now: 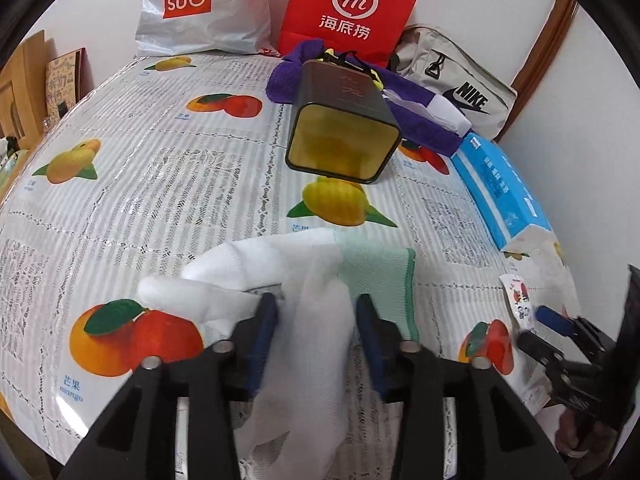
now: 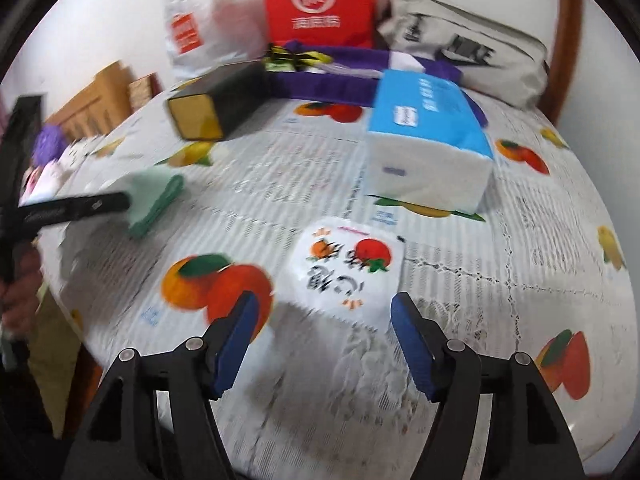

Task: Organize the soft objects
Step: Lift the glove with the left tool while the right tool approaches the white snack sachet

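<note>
A white gauzy cloth with a pale green part [image 1: 240, 264] lies on the fruit-print table cover [image 1: 160, 184]. One limp fold of it runs back between the blue pads of my left gripper [image 1: 316, 314], whose jaws stand apart and do not pinch it. The right wrist view shows that gripper [image 2: 124, 204] at the left, resting on the cloth [image 2: 156, 196]. My right gripper [image 2: 326, 316] is open, and a small white tissue pack with a tomato print [image 2: 344, 268] lies just ahead, its near edge reaching between the fingertips. That gripper [image 1: 536, 328] and pack [image 1: 520, 296] also show at the right in the left wrist view.
A dark tin [image 1: 344, 128] lies on its side mid-table, with a purple towel [image 1: 420, 120] behind it. A blue-and-white tissue block [image 2: 428, 140] sits right of centre. A Miniso bag [image 1: 200, 8], a red bag [image 1: 352, 4] and a Nike bag [image 1: 460, 84] line the far wall. Wooden furniture [image 2: 104, 92] stands to the left.
</note>
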### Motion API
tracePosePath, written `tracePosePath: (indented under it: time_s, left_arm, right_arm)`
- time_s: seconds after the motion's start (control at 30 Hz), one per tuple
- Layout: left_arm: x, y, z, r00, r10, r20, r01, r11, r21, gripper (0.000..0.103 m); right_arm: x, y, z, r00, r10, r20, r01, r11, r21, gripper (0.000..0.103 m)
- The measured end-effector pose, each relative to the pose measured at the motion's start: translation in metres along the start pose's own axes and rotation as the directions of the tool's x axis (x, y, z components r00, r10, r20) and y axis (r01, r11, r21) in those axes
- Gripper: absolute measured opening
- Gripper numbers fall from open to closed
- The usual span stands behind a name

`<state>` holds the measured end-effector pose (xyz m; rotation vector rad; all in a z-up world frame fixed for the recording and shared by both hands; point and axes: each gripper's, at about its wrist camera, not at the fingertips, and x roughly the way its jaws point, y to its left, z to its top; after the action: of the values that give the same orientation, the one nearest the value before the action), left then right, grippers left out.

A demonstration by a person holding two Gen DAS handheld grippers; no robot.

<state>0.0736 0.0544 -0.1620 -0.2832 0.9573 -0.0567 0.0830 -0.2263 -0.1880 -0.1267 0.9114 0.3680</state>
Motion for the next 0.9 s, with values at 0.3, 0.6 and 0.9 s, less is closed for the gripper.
tracePosePath:
  time_s: [0.3, 0.6, 0.9]
  left_arm:
    - [-0.002, 0.003, 0.002, 1.000, 0.016, 0.000, -0.016, 1.000, -0.002, 0.066]
    - [0.000, -0.004, 0.009, 1.000, 0.015, -0.010, -0.014, 1.000, 0.015, 0.072]
    - [0.002, -0.010, 0.014, 1.000, 0.016, -0.019, -0.016, 1.000, 0.025, 0.074]
  right_arm:
    - [0.018, -0.011, 0.019, 0.999, -0.042, 0.005, 0.041, 0.994, 0.097, 0.072]
    - [0.024, -0.027, 0.030, 0.995, -0.096, -0.008, 0.097, 0.985, 0.146, 0.072]
    - [0.019, -0.039, 0.042, 0.993, -0.117, -0.006, 0.116, 0.976, 0.183, 0.081]
